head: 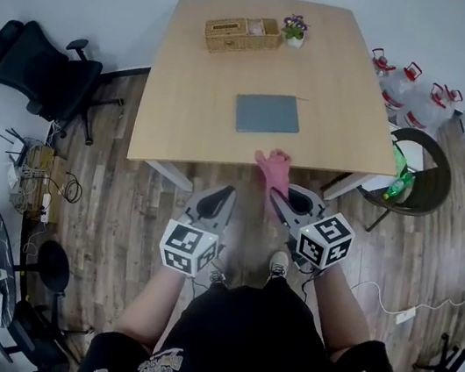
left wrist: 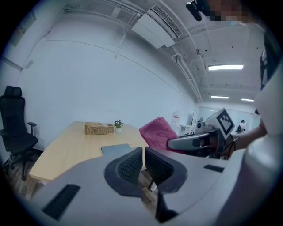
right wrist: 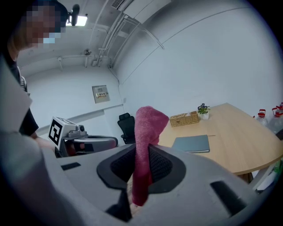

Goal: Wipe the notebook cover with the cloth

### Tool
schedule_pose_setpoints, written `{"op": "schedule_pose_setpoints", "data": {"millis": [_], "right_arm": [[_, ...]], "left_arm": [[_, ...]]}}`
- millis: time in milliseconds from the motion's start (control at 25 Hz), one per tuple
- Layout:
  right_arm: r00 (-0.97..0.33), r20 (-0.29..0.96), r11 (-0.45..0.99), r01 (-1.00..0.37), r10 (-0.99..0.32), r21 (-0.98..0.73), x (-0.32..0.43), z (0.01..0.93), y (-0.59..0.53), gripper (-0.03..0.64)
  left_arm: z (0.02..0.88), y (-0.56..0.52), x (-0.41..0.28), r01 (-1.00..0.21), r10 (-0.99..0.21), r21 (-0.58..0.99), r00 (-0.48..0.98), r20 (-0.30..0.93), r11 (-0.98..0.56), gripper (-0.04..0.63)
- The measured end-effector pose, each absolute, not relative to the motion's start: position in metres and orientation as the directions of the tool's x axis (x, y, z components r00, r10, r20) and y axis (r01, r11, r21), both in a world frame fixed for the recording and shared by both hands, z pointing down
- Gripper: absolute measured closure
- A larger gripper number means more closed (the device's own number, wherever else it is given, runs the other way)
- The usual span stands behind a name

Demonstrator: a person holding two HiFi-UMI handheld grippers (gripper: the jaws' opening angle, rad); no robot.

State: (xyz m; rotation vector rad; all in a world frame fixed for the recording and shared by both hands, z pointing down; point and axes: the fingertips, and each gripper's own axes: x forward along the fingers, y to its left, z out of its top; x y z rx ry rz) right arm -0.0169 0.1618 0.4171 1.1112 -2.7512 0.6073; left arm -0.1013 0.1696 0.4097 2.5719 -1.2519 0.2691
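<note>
A grey notebook (head: 268, 113) lies flat near the front of the light wooden table (head: 186, 92); the gripper views show it too: notebook (left wrist: 116, 149), notebook (right wrist: 191, 144). A pink cloth (head: 273, 172) hangs in front of the table's near edge, and my right gripper (head: 276, 199) is shut on it. In the right gripper view the cloth (right wrist: 146, 137) stands up between the pads. My left gripper (head: 223, 201) is shut with nothing in it, held beside the right one over the floor. The left gripper view catches the cloth (left wrist: 157, 132) and the right gripper (left wrist: 174, 144) from the side.
A wicker box (head: 241, 34) and a small potted plant (head: 294, 30) sit at the table's far edge. A black office chair (head: 43, 72) stands left of the table. A round chair (head: 417, 173) and several water jugs (head: 409, 92) are on the right.
</note>
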Motion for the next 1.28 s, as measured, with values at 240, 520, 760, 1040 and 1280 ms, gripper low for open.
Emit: {"op": "schedule_pose_setpoints", "data": {"millis": [240,520,760,1040,1280], "right_arm": [[-0.682,0.252,0.602,-0.727,-0.687,-0.328,-0.021,0.419,0.171,0.549],[-0.667,0.257,0.588,-0.741,-0.699,-0.324,-0.023,0.419,0.176,0.549],[-0.681,0.265,0.606,-0.731,-0.683,-0.314,-0.024,0.415,0.171,0.549],[-0.698,0.258,0.623,-0.714,-0.668,-0.319,-0.022,0.415,0.163,0.549],[-0.707,0.260,0.631,-0.706,-0.658,-0.323,-0.021,0.421,0.162,0.549]], "left_arm": [[0.413,0.175,-0.111,-0.758,-0.705,0.168,0.649,0.285,-0.630,0.577],[0.411,0.176,-0.115,-0.746,-0.694,0.168,0.663,0.280,-0.645,0.578],[0.408,0.171,-0.114,-0.755,-0.703,0.175,0.654,0.278,-0.632,0.577],[0.412,0.166,-0.114,-0.776,-0.722,0.177,0.629,0.288,-0.605,0.578],[0.418,0.166,-0.114,-0.788,-0.732,0.179,0.614,0.295,-0.589,0.578]]}}
